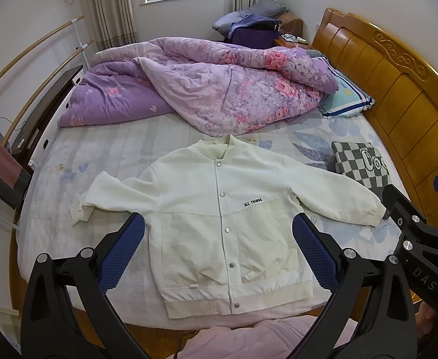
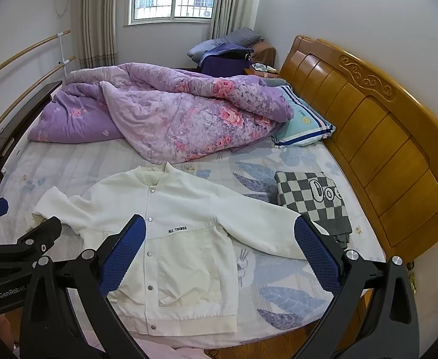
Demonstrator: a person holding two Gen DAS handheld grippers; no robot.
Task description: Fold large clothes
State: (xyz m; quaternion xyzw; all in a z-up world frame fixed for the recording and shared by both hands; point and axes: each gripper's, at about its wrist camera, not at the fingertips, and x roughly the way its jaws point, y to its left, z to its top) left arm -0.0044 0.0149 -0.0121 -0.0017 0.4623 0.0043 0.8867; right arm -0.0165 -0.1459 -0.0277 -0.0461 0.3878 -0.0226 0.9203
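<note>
White snap-front jacket [image 1: 219, 218], lettered "ALL THINGS": laid flat, front up, sleeves spread, on the bed [image 1: 114, 149] near its front edge, below a heaped purple floral quilt [image 1: 207, 89]; checkered cushion [image 1: 359, 164] beside its sleeve. Left gripper [image 1: 218, 251] and right gripper [image 2: 220, 254]: both spread wide above the jacket, holding nothing.

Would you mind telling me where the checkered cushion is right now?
The checkered cushion lies on the bed's right side in both views, by the headboard, with the white jacket sleeve's end beside it.
</note>
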